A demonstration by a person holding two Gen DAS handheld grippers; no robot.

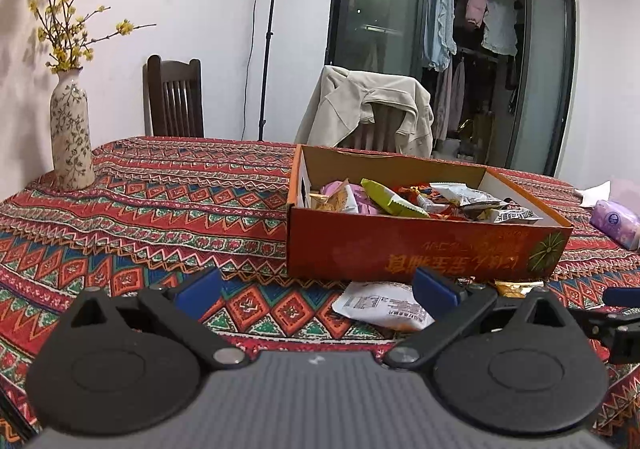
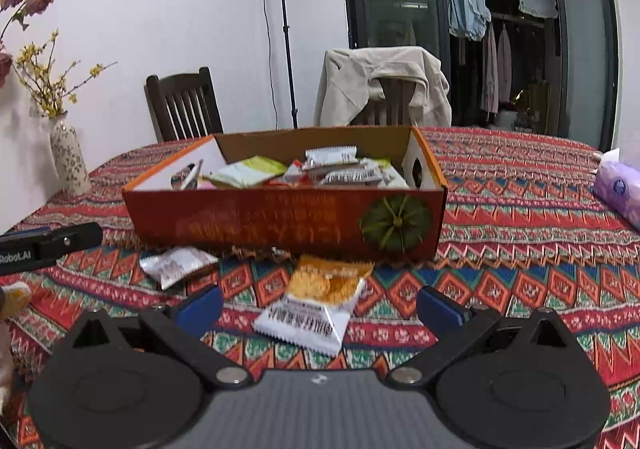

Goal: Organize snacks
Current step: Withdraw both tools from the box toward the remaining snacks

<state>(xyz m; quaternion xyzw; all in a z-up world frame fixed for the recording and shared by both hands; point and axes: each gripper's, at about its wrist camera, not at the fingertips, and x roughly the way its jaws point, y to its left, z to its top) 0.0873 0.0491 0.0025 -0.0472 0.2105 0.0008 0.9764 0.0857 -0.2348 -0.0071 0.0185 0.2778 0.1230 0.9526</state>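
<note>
An orange cardboard box [image 1: 424, 249] [image 2: 280, 221] sits on the patterned tablecloth, holding several snack packets [image 1: 404, 197] [image 2: 320, 165]. A white-and-orange packet [image 2: 316, 305] lies on the cloth just ahead of my right gripper [image 2: 320, 309], which is open and empty. A smaller silvery packet [image 2: 176, 265] lies by the box's front left corner. My left gripper [image 1: 318, 289] is open too, with a white packet [image 1: 384, 305] lying near its right finger and an orange packet edge [image 1: 514, 287] beyond it. The left gripper's body [image 2: 48, 245] shows at the right view's left edge.
A floral vase with yellow twigs [image 1: 71, 137] [image 2: 70, 157] stands at the table's far left. A purple tissue pack [image 1: 618, 223] [image 2: 618, 185] lies at the right. Two chairs stand behind the table, one draped with a beige jacket [image 1: 368, 109] [image 2: 384, 85]. A light stand [image 1: 266, 49] is behind.
</note>
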